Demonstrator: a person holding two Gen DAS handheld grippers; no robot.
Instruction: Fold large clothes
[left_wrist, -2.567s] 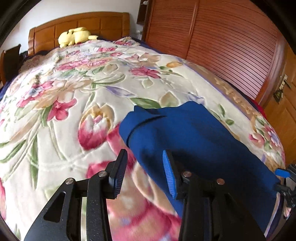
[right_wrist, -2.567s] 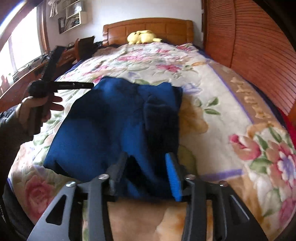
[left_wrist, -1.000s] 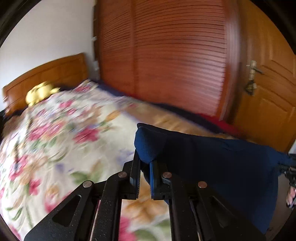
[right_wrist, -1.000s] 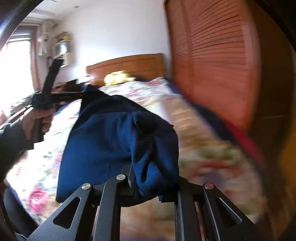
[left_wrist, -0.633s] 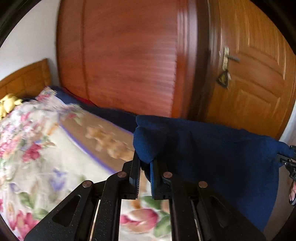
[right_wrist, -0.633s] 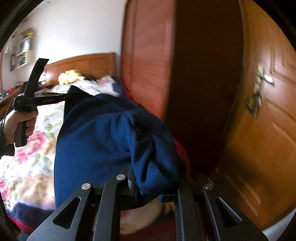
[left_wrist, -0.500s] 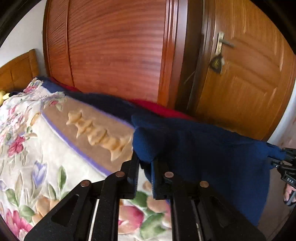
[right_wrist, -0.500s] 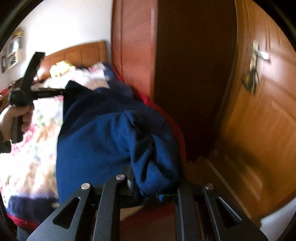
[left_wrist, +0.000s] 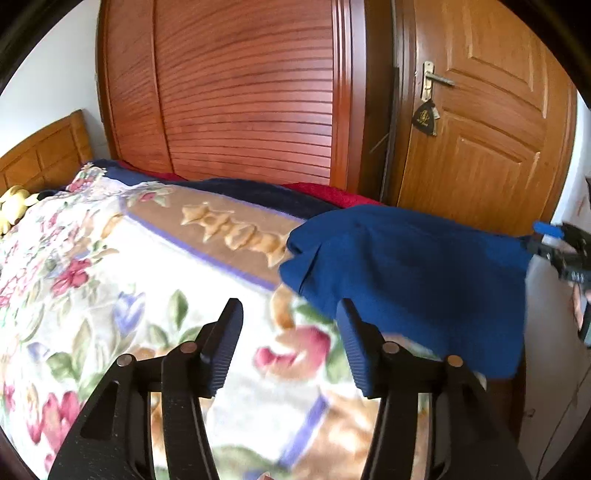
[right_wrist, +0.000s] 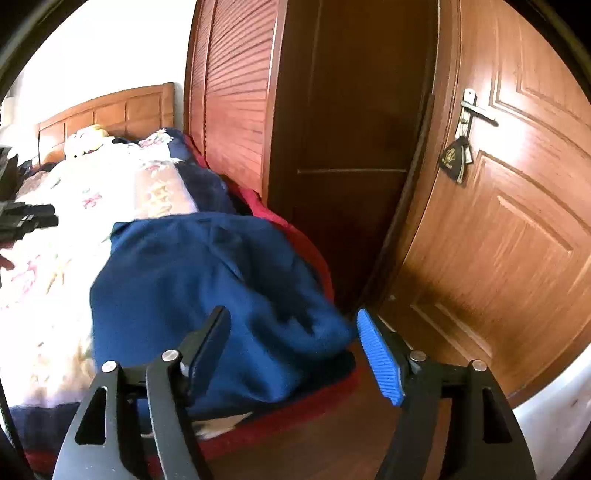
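The folded blue garment (left_wrist: 413, 280) lies on the corner of the floral-quilted bed (left_wrist: 122, 295) near the wooden door (left_wrist: 491, 122), while the left gripper (left_wrist: 290, 343) and right gripper (right_wrist: 293, 343) both hover with fingers spread wide, holding nothing.

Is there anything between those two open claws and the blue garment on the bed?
Nothing visible. The blue garment lies at the bed's corner directly ahead of the right gripper, just beyond its open fingers. The left gripper faces bare floral blanket, the garment right beside it.
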